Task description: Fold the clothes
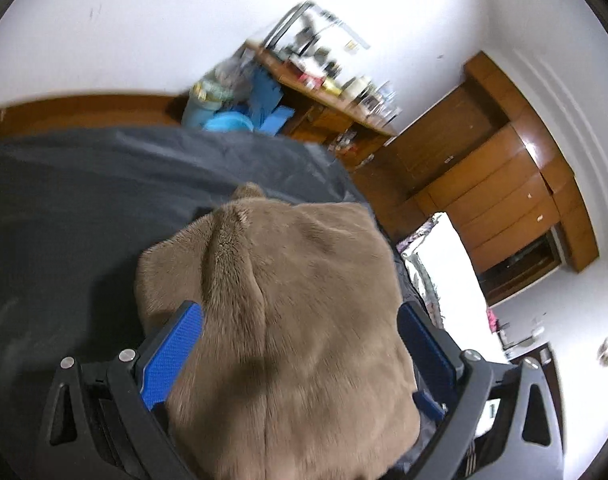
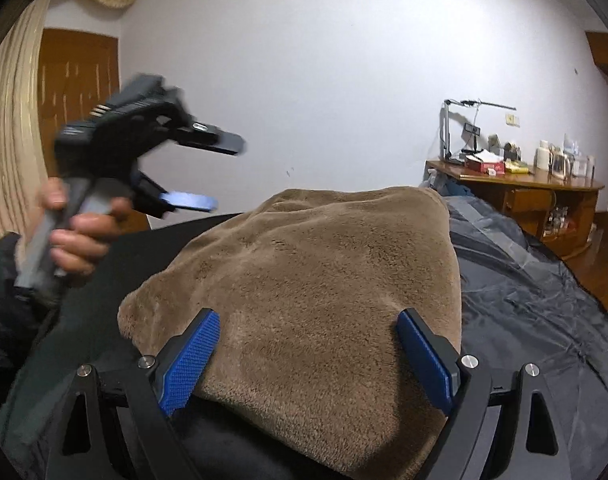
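Brown fleece garment (image 2: 304,280) lies bunched in a thick, partly folded mound on the dark grey bedspread (image 2: 523,280) of the bed, near the side that drops to the wood floor. Right gripper (image 2: 307,356) sits low at the garment's near edge, fingers (image 2: 192,356) spread wide on either side of the pile, nothing clamped; fleece lies between them but the pads don't press it. Left gripper (image 1: 300,344), in its own view, also shows fingers apart, straddling the fleece from above; from the right wrist view it's lifted clear, held in the person's hand (image 2: 80,236) up and left of the garment, released, blurred. Long axis of the mound runs away from the right gripper toward the wooden desk (image 2: 515,188). Judgement: right hand is nearer, and the next fold likely starts from that near edge.
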The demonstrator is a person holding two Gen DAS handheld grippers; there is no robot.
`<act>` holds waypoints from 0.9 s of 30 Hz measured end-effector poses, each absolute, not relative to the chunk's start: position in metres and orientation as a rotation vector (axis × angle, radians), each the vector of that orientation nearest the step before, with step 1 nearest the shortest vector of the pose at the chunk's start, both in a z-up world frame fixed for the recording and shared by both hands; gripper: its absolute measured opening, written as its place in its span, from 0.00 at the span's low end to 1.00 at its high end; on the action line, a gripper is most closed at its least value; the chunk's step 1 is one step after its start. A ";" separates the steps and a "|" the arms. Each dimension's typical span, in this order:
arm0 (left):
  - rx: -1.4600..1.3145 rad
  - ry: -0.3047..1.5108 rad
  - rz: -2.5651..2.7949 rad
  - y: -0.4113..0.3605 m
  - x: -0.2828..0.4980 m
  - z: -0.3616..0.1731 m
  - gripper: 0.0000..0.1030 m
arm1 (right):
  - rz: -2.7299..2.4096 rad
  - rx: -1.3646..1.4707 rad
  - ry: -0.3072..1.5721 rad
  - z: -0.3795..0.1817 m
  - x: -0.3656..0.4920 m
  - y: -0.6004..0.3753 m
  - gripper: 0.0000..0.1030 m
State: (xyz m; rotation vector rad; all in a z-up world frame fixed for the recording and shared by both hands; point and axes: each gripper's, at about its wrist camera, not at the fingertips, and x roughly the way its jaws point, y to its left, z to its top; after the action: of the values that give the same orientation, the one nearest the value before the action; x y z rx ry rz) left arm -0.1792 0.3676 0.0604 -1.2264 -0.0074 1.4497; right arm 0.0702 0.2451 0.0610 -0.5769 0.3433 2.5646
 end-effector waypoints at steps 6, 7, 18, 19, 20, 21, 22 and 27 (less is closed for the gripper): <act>-1.340 0.136 1.535 0.401 -0.180 0.017 0.94 | 2.581 -0.572 0.359 0.062 0.070 0.247 0.90; -1.328 0.148 1.546 0.402 -0.179 0.018 0.94 | 2.585 -0.572 0.360 0.062 0.070 0.248 0.90; -1.179 0.250 1.753 0.386 -0.157 0.033 0.94 | 2.585 -0.586 0.371 0.061 0.070 0.252 0.91; -1.145 0.265 1.788 0.379 -0.151 0.039 0.94 | 2.586 -0.585 0.379 0.061 0.070 0.253 0.92; -1.110 0.280 1.824 0.372 -0.144 0.046 0.94 | 2.588 -0.583 0.388 0.061 0.070 0.255 0.93; -1.058 0.300 1.863 0.364 -0.133 0.055 0.95 | 2.589 -0.580 0.395 0.060 0.071 0.256 0.93; -1.006 0.319 1.901 0.356 -0.122 0.063 0.95 | 2.591 -0.576 0.403 0.060 0.071 0.257 0.93; -0.804 0.401 2.071 0.319 -0.079 0.086 0.96 | 2.592 -0.568 0.421 0.059 0.072 0.261 0.93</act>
State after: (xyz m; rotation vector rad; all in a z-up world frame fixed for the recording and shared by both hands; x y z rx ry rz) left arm -0.0792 0.3192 0.0859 -0.8037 0.4011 2.0706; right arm 0.0722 0.2605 0.0588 -0.5683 0.4212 2.5920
